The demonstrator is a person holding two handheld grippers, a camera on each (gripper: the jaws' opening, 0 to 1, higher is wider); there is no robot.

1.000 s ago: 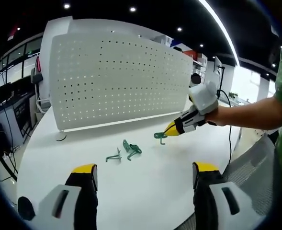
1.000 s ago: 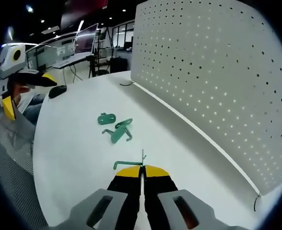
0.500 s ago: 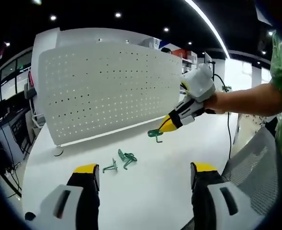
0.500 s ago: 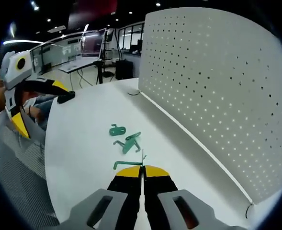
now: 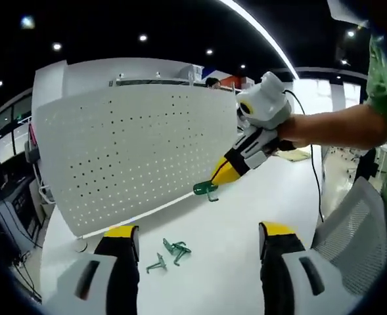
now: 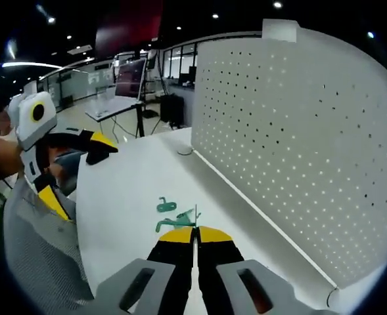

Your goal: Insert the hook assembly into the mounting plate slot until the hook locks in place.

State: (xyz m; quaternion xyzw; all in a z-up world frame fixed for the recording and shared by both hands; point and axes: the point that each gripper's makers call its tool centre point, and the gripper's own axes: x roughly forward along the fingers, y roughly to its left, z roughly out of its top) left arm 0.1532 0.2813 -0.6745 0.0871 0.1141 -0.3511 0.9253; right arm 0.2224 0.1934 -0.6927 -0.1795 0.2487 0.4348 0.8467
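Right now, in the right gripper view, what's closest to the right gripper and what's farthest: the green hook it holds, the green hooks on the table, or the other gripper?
1. Held green hook, in its tips.
2. Loose green hooks, just beyond on the table.
3. Left gripper, far off to the left.

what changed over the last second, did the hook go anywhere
The right gripper, shut on a green hook, has risen off the white table and now holds the hook in the air in front of the white pegboard. Nothing was let go. The left gripper stays open and empty. The other green hooks lie on the table as before.
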